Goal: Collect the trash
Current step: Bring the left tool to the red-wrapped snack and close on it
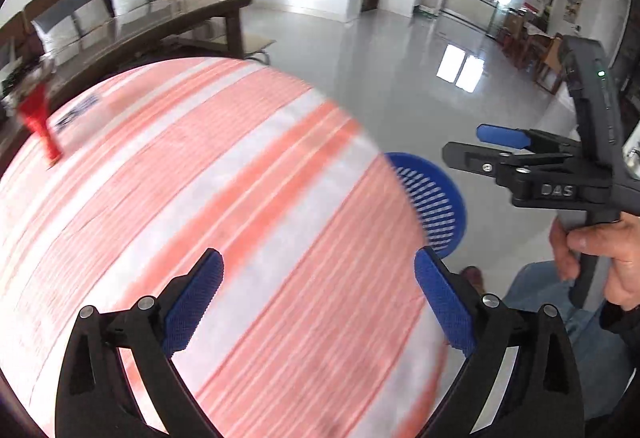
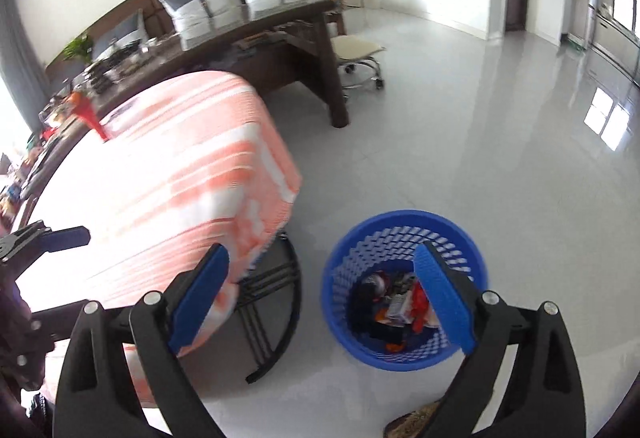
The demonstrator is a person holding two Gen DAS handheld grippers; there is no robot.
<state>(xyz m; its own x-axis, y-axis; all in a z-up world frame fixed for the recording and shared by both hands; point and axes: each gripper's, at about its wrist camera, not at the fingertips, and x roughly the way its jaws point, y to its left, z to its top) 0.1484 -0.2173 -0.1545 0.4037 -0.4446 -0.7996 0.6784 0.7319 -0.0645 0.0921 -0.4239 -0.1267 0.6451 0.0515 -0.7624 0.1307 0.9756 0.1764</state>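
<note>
While the blue wastebasket (image 2: 404, 290) on the floor already holds wrappers, one red scrap (image 1: 38, 121) remains at ten o'clock on the striped counter (image 1: 208, 222) — both grippers' jaws wide open, empty.

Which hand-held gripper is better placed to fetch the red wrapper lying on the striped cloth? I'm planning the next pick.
Left. The left hand-held gripper is open over the striped cloth, facing the red wrapper. The right hand-held gripper hangs open above the blue basket.
</note>
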